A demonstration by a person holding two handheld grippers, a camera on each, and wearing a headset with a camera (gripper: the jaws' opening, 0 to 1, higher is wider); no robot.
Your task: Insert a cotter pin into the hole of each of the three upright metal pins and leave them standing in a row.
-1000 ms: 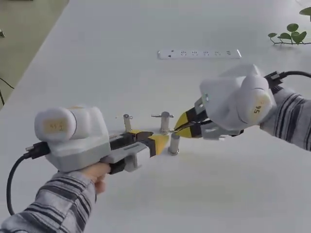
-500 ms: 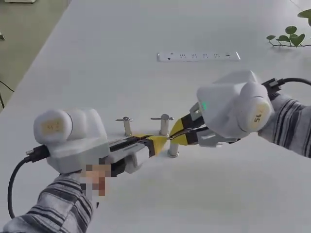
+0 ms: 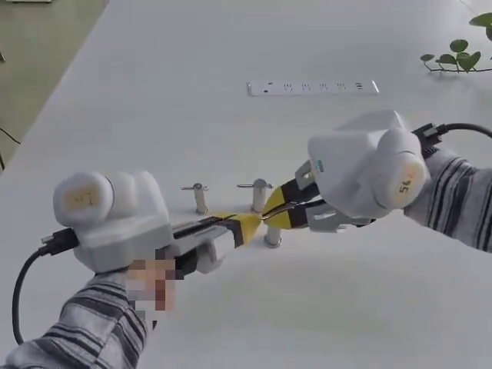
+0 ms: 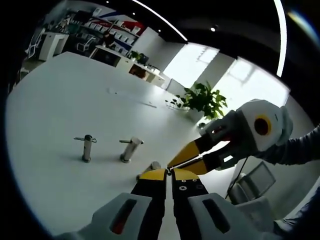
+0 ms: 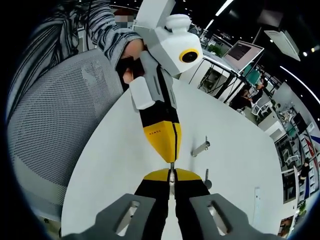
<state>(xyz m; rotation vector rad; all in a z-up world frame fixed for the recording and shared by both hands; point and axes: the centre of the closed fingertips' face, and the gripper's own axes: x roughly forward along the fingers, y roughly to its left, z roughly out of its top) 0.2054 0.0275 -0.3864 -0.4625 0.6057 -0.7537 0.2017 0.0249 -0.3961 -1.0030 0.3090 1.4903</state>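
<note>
Right claw (image 3: 272, 215) clenches the light, springy, slippery cotter pin (image 5: 171, 173), best pinched near its head; left claw (image 3: 254, 223), clenched, sits just ahead.

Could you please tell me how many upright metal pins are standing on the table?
3. The left pin and middle pin stand side by side; the third pin stands nearer, beneath the tips of the left gripper and right gripper, partly hidden.

White bench (image 3: 231, 46); left tongs (image 3: 257, 221) and right tongs (image 3: 269, 216) pale grey, tipped yellow and black; silvery upright metal pins (image 3: 200, 200); sleeve (image 3: 461, 192) striped grey and, seemingly, navy.
</note>
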